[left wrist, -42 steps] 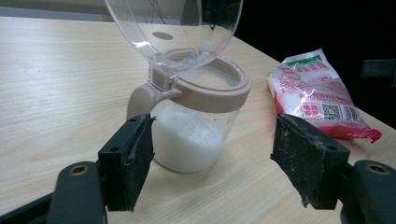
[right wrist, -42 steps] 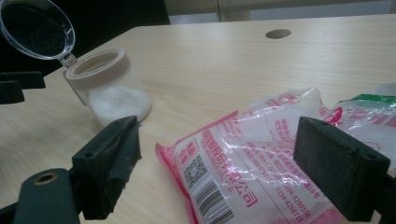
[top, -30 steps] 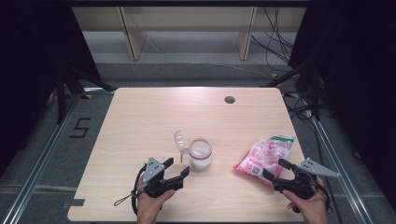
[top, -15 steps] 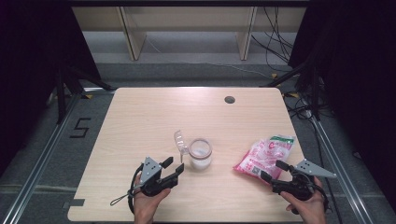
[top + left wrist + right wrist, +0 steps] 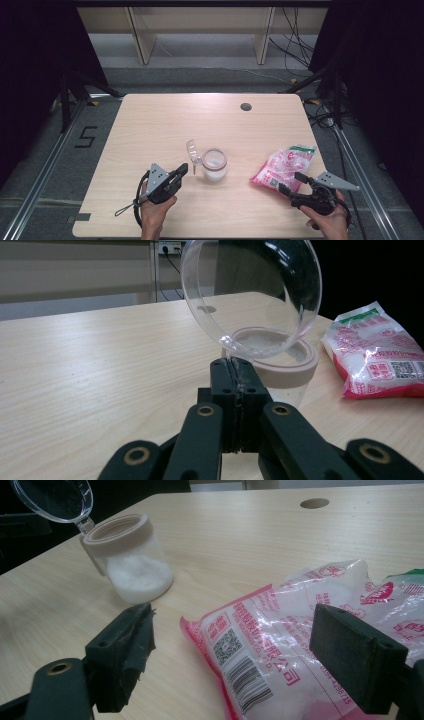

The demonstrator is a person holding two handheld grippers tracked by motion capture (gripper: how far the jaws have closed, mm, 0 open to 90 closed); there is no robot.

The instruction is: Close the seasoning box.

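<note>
Left tool (image 5: 235, 371) just closed, jaws together below lid (image 5: 250, 295)

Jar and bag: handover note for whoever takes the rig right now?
Left gripper: jaws just closed, pads together, nothing seen between them, tips just under the clear lid, flipped open on the jar.
Right gripper: open, astride near corner of the pink bag, not gripping.
Jar mid-table, part full of white grains; bag to its right.
Done: lid open. Left, likely: grip bag, top up jar, close lid.
</note>
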